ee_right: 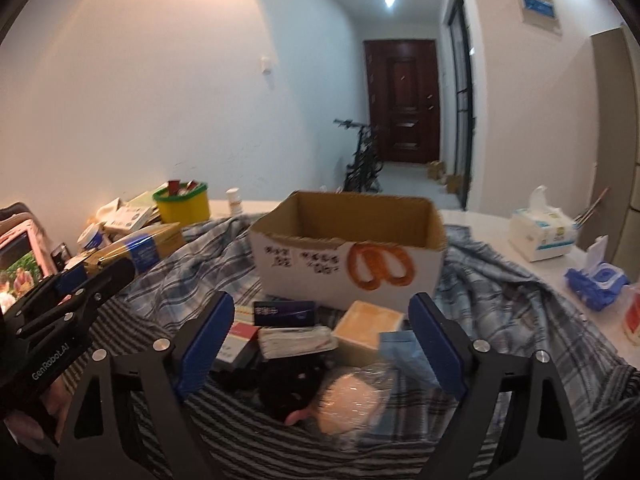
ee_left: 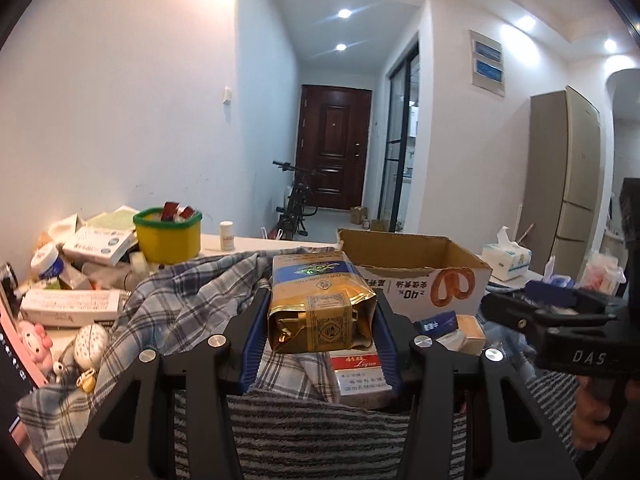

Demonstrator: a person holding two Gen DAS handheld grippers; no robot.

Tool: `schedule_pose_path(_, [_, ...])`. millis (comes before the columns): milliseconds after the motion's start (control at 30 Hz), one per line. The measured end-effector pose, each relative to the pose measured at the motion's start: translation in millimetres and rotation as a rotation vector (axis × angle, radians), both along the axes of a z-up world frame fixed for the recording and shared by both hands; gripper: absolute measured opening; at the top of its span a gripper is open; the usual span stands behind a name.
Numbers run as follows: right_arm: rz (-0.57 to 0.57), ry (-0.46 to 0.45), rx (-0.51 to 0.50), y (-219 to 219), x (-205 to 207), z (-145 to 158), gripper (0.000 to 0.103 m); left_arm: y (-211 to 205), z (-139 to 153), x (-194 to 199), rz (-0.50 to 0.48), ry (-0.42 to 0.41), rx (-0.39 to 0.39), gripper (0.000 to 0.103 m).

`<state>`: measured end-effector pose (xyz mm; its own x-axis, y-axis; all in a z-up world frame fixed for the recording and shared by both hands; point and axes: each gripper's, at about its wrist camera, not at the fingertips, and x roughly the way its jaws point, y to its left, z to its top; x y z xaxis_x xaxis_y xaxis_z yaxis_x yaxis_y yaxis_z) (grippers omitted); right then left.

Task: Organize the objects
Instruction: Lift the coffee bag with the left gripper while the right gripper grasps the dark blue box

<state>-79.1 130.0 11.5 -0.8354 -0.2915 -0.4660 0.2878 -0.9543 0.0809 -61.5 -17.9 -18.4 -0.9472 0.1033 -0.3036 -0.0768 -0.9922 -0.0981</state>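
A cluttered white table (ee_left: 248, 242) runs along the left wall, with a hallway and a dark door beyond it. At the far left edge, little bare surface is left: stacked cartons, a blue-lidded jar (ee_left: 47, 261) and a pink plush toy (ee_left: 35, 341) crowd together there. Just right of them stands a yellow tub with a green rim (ee_left: 168, 236), and beside it a small white bottle (ee_left: 228, 235) on an open strip of tabletop. A plaid cloth (ee_left: 188, 300) lies bunched across the middle. Over it the left gripper (ee_left: 320, 312) is clamped on a gold and blue foil packet (ee_left: 320, 300), blue pads pressing both its sides, lifted above a red and white carton (ee_left: 360, 376). Right of the packet sits an open cardboard box (ee_right: 348, 248) with a pretzel printed on its front, nothing showing inside it. Before the box lies a heap of small boxes, a dark card and a bagged pink item (ee_right: 348, 400), and the right gripper (ee_right: 324, 344) hovers over this heap, jaws apart and gripping nothing. Further right, a tissue pack (ee_right: 540, 236) and a blue wipes pack (ee_right: 596, 280) stand near the table's right edge.
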Motion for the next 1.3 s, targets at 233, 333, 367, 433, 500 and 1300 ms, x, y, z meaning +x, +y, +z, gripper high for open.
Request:
schedule_pose_path(233, [0.071, -0.04, 0.062, -32, -19, -10, 0.081, -3, -2, -1, 0.001, -0.004, 0.015, 0.051])
schedule_pose_path(333, [0.073, -0.031, 0.095, -40, -24, -14, 0.08, -3, -2, -1, 0.0, 0.001, 0.021, 0.051])
schedule_pose_path(367, [0.077, -0.034, 0.1, -42, -26, -16, 0.08, -4, -2, -1, 0.001, 0.0, 0.021, 0.051])
schedule_pose_path(433, [0.073, -0.042, 0.11, -44, -30, -19, 0.075, -4, -2, -1, -0.002, -0.001, 0.019, 0.051])
schedule_pose_path(500, [0.071, -0.059, 0.122, -46, -36, -24, 0.07, -4, -3, -1, -0.001, 0.0, 0.019, 0.051])
schedule_pose_path(1300, [-0.111, 0.003, -0.065, 40, 10, -2, 0.05, 2, 3, 5, 0.005, -0.003, -0.007, 0.051])
